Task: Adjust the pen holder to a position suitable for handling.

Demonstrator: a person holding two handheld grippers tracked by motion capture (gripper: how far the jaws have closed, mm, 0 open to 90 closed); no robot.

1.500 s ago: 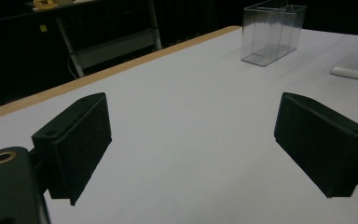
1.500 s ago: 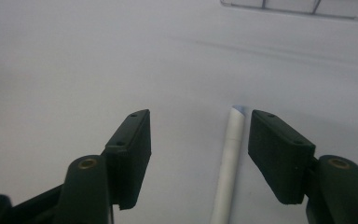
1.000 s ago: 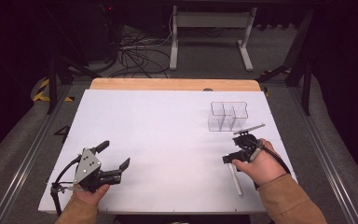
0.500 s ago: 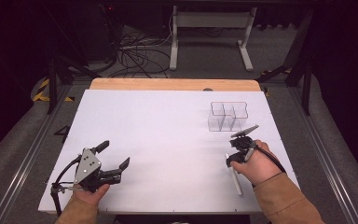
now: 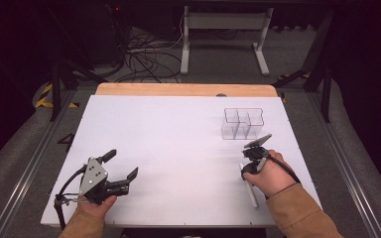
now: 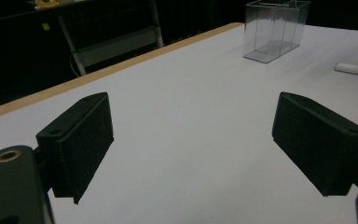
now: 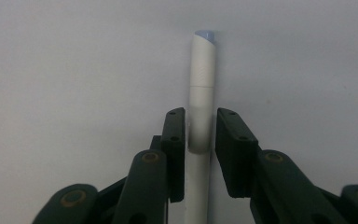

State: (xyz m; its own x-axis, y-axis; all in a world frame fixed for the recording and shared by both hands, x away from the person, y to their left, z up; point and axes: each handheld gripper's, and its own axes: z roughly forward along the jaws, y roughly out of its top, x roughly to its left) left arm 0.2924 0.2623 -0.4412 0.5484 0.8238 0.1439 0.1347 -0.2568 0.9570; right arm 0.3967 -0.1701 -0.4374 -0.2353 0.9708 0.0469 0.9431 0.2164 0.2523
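With our right gripper (image 7: 200, 140) just closing lightly around the white pen (image 7: 201, 88), it may roll free when lifted.

Clear divided box (image 5: 242, 123) — white table (image 5: 178, 144)

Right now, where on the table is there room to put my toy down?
The wide middle of the table, between the left gripper and the clear box, is bare. It's crowded at the right, where the right gripper is closing on the white pen.
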